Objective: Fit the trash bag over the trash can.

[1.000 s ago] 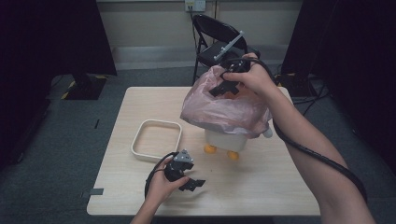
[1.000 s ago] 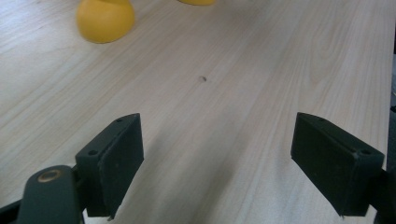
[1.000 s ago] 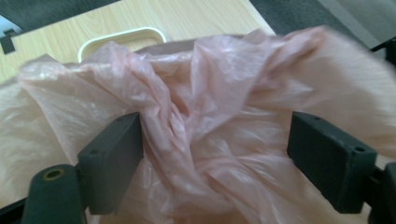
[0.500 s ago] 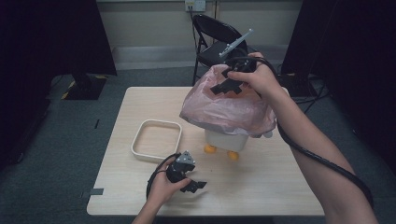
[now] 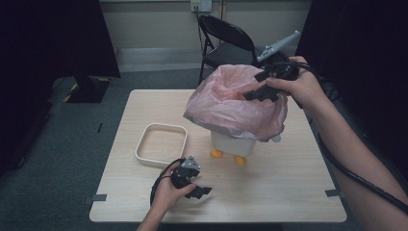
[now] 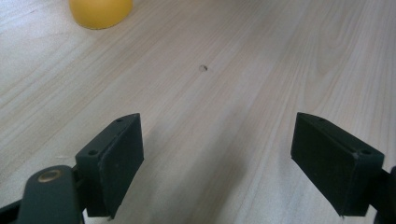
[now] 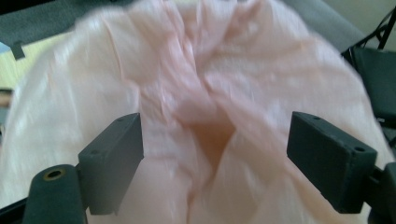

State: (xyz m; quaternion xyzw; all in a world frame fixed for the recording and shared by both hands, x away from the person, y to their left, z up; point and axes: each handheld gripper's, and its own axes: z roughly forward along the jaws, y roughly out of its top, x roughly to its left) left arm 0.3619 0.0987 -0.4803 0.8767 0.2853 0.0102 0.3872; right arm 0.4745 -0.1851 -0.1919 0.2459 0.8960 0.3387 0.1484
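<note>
Pink bag, seemingly freed: right tongs now gape above it

Worktop: light wood grain, rectangular, on grey carpet floor. Small dark pit in surface, seen in left gripper view. Grey tape strips at near-left and near-right edges.

On worktop:
- cream square tray, left of centre, flat.
- white bin on orange feet, right of centre, near tray but apart; pink bag draped over top.
- left gripper, near edge, low against surface, fingers spread wide.
</note>
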